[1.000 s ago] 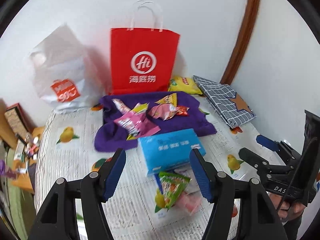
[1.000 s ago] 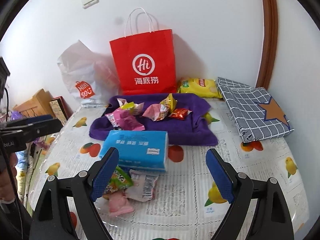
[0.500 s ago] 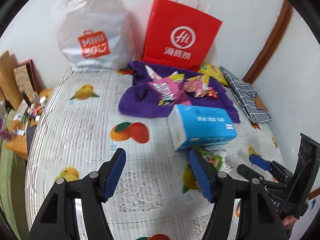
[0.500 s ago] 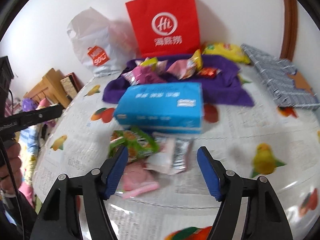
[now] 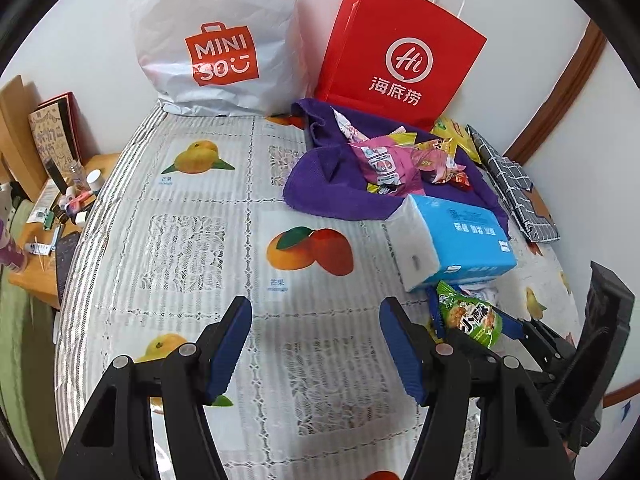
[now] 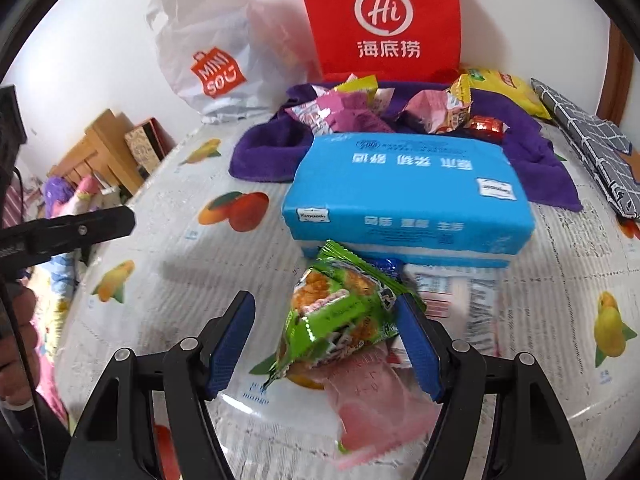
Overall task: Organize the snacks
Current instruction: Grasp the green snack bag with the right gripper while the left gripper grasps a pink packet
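A green snack packet (image 6: 340,316) lies on the fruit-print tablecloth (image 6: 168,280), on top of a pink packet (image 6: 372,404) and beside a white packet (image 6: 456,296). My right gripper (image 6: 324,340) is open, its jaws around the green packet, the right pad touching it. In the left wrist view the green packet (image 5: 468,316) sits between the right gripper's blue fingertips (image 5: 510,326). My left gripper (image 5: 316,344) is open and empty over bare tablecloth. Several more snack packets (image 5: 400,160) lie on a purple cloth (image 5: 320,188).
A blue tissue pack (image 6: 408,200) lies just behind the green packet. A red paper bag (image 5: 400,60) and a white Miniso bag (image 5: 216,40) stand against the wall. A yellow chip bag (image 6: 504,88) and checked pouch (image 6: 592,144) lie at right. A cluttered wooden side table (image 5: 44,216) stands left.
Both grippers moved down and forward toward the table. My right gripper closed in around the green packet. The left gripper swung left, over bare tablecloth.
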The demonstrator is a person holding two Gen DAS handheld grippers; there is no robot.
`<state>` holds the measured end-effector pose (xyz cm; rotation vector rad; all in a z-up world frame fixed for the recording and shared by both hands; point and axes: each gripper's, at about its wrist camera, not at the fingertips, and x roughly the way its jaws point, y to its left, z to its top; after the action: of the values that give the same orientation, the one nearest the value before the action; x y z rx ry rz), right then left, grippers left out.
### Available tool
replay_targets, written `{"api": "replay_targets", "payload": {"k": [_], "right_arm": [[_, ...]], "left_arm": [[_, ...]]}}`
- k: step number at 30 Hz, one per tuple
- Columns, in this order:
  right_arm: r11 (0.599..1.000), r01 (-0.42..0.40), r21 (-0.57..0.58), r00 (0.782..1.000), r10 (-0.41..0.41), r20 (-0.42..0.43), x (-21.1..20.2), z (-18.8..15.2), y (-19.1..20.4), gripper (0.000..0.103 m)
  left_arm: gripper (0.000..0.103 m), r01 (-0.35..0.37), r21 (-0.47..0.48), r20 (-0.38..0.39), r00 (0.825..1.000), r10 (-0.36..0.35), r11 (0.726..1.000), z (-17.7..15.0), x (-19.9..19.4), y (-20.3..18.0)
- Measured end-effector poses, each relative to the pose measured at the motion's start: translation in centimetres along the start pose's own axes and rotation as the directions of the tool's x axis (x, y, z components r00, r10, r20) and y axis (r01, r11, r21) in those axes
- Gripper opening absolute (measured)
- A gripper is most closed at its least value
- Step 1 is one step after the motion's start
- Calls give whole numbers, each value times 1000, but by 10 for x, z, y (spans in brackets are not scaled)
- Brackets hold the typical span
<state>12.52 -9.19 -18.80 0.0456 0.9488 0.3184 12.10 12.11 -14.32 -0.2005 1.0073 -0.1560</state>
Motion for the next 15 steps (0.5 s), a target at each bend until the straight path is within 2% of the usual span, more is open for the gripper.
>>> {"api": "replay_targets", "payload": {"k": [3,4,9,12,15], "right_arm": [[999,33,4,999,-33,-21,10,1,1,70],[999,48,9,999,-48,-23,13,0,0,61],[998,54,25,999,-54,2,2,-2,-2,46],[999,19,32,1000,-19,16,-13,-2,-4,45],[1000,18,22,998,-19,53,-33,-1,-7,44]], "left_arm": [[64,15,3,1,1000,-15,1000,2,2,4],[64,20,3,1,1000,-20,1000,2,2,5],[64,43,22,0,999,-44,999,-1,6,4],[64,61,26,-6,998,-61,998,-4,10,0],[64,79,20,-18,997,-79,997,-6,17,-7]]}}
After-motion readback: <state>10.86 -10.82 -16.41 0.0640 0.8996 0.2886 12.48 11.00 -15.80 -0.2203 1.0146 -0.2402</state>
